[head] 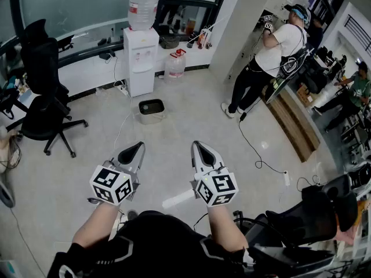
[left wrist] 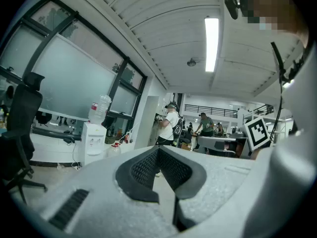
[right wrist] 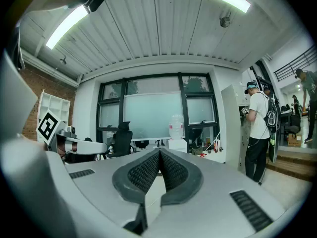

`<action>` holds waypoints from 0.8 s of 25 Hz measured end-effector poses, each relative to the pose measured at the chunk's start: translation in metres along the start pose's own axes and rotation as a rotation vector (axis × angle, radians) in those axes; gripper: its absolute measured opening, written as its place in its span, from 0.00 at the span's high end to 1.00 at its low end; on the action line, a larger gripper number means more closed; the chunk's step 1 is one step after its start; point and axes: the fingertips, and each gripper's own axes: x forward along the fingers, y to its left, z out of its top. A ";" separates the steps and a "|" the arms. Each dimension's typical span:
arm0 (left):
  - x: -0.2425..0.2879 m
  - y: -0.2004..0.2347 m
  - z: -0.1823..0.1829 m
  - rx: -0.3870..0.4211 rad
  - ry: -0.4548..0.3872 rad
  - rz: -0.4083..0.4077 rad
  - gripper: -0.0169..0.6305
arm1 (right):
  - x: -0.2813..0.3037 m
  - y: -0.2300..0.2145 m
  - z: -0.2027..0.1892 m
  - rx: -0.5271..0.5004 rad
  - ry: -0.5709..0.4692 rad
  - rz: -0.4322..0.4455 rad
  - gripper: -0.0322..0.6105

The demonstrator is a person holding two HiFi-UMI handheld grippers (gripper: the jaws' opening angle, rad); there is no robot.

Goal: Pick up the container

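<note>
From where I stand, the person holds both tools out level at about waist height, side by side and a little apart. The left gripper (head: pixel 138 148) has its jaws pressed fully together. Its own view shows the ribbed dark pads (left wrist: pixel 148 166) meeting at the tip with nothing between them. The right gripper (head: pixel 197 146) is the same, jaws closed tip to tip on empty air, its pads (right wrist: pixel 171 170) touching in the right gripper view. The marker cubes sit just ahead of each hand.

The container (head: pixel 152 119), a small open-topped grey bin with a dark inside, stands upright on the pale floor. It is ahead of the two tips and well apart from them. It sits closer to the left gripper's line than the right's, roughly ahead of the gap between them and off toward the left. Neither gripper touches it, and I cannot find it in either gripper view.

Just beyond the bin stands a white water dispenser (head: pixel 141 59) with a big bottle (head: pixel 143 4) on top. A spare water jug (head: pixel 175 64) sits on the floor to its right. A black office chair (head: pixel 43 91) is off to the left. A person in a white shirt (head: pixel 272 57) stands far right by a pillar.
</note>
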 end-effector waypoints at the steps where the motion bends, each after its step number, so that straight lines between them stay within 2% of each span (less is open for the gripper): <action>1: -0.001 -0.002 0.000 0.005 -0.002 -0.004 0.97 | -0.002 0.000 -0.002 0.005 0.002 -0.003 0.95; 12: -0.004 -0.013 -0.001 0.015 0.005 -0.018 0.97 | -0.014 0.002 -0.005 0.006 0.010 -0.006 0.95; 20: -0.011 -0.006 -0.005 0.017 0.001 -0.004 0.97 | -0.007 0.012 -0.010 0.014 0.016 0.013 0.95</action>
